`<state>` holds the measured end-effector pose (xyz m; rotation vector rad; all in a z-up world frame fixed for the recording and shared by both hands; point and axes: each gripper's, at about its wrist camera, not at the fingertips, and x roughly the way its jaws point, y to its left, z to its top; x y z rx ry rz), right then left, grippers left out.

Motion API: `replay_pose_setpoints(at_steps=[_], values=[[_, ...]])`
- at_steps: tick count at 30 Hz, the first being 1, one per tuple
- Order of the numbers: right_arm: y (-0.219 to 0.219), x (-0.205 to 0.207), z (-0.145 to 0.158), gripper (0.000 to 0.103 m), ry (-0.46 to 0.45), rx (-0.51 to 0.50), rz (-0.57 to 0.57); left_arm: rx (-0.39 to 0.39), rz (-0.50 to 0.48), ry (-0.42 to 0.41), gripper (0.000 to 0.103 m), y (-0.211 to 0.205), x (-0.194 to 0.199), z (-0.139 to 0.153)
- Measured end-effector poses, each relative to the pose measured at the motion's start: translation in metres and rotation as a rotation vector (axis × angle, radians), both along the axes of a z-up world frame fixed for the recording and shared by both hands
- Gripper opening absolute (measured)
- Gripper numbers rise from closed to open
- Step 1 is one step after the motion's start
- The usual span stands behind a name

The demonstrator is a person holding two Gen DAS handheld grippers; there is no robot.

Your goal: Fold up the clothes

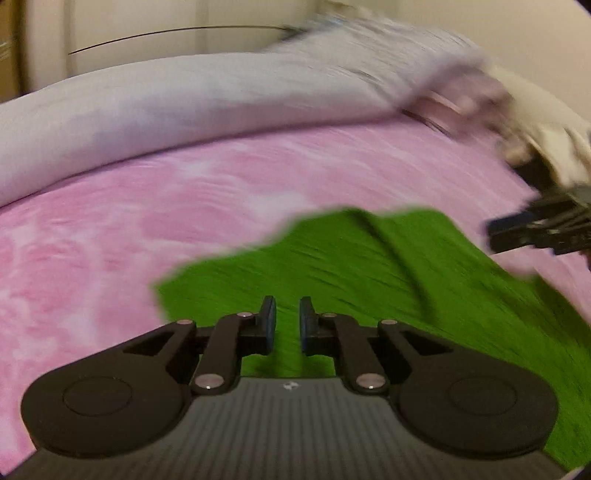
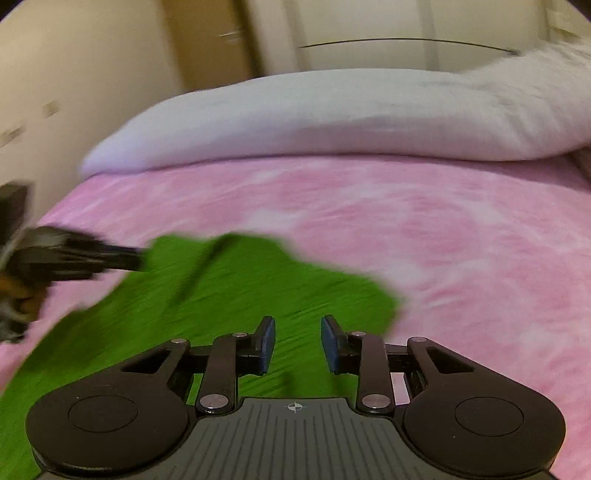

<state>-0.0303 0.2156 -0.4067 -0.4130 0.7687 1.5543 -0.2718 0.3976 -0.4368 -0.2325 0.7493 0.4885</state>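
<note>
A bright green garment [image 1: 332, 266] lies spread on the pink tie-dye bed cover [image 1: 110, 229]; it also shows in the right wrist view [image 2: 229, 295]. A dark fold line crosses it. My left gripper [image 1: 287, 317] hovers over the garment's near edge, jaws a little apart, nothing between them. My right gripper [image 2: 297, 341] is over the garment's right part, jaws open and empty. Each gripper shows blurred in the other's view: the right one [image 1: 535, 232] at the right edge, the left one [image 2: 92, 258] at the left edge.
A pale lilac pillow or rolled duvet [image 2: 314, 118] lies across the far side of the bed. A cream wall and cupboard doors [image 2: 369, 33] stand behind it. A heap of pale cloth [image 1: 480, 96] lies at the far right. Both views are motion-blurred.
</note>
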Motion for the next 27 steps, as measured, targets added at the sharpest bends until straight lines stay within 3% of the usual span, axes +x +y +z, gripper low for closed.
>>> replay_pose_setpoints(at_steps=[3, 5, 8, 13, 17, 20, 23, 27], values=[[-0.008, -0.029, -0.019, 0.031, -0.056, -0.08, 0.03, 0.059, -0.021, 0.127, 0.013, -0.028, 0.017, -0.023], [-0.014, -0.043, -0.033, 0.031, -0.1, -0.131, 0.026, 0.042, 0.027, 0.119, 0.013, -0.032, 0.002, -0.016], [-0.044, -0.033, -0.017, 0.032, -0.065, -0.128, -0.052, 0.004, 0.103, 0.093, 0.014, -0.037, -0.023, -0.002], [-0.13, -0.043, 0.019, 0.032, 0.038, -0.058, -0.103, -0.09, 0.214, 0.073, 0.014, -0.104, -0.086, 0.006], [-0.201, -0.082, 0.018, 0.032, 0.079, -0.102, -0.167, -0.167, 0.302, 0.057, 0.015, -0.159, -0.137, 0.011], [-0.25, -0.102, 0.017, 0.033, 0.116, -0.108, -0.292, -0.225, 0.368, 0.046, 0.03, -0.2, -0.175, 0.016], [-0.289, -0.106, 0.015, 0.055, 0.234, -0.116, -0.425, -0.291, 0.457, -0.006, 0.035, -0.222, -0.211, 0.02], [-0.323, -0.104, 0.008, 0.059, 0.319, -0.146, -0.509, -0.428, 0.519, -0.1, 0.039, -0.232, -0.244, 0.018]])
